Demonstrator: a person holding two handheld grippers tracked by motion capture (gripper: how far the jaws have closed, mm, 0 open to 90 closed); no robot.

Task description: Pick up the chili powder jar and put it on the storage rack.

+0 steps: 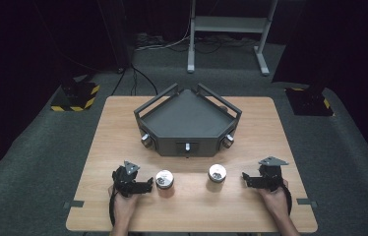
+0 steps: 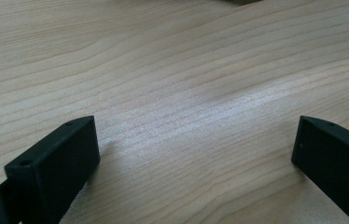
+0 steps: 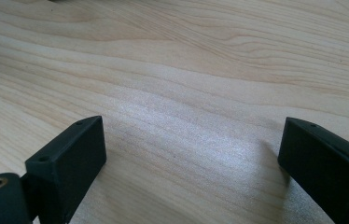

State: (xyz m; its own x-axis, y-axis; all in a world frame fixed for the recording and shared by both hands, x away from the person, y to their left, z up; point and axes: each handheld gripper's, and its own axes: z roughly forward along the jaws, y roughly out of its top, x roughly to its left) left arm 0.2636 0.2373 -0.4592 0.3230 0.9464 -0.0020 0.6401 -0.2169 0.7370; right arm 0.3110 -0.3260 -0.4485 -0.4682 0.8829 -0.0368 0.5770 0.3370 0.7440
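Nothing picked up so far: both cans stand upright on the wooden table [image 1: 123, 211], untouched. The left gripper [image 1: 148, 184] has its jaws spread wide with bare wood between them in the left gripper view, nothing pinched. It sits at the 9 o'clock side of the left can [image 1: 164, 180], just beside it, not touching as far as I can tell. The right gripper [image 1: 245, 178] is also spread and empty, with plain tabletop between the jaws in the right gripper view; it rests at 3 o'clock of the right can [image 1: 217, 173], near but apart. Both hands lie low at the near edge of the table. Judging by this, the work is at the very start: each grab is left to do, and likely the move into the grey tray [image 1: 145, 112], which sits at 12 o'clock of the cans, mid-table, and looks empty. The tray's front wall with its knobs stands between cans and tray floor, so a lift over it is needed. Off the table: a white stand [image 1: 229, 24] at 12 o'clock, and a striped base [image 1: 76, 97] at 10 o'clock on the carpet.
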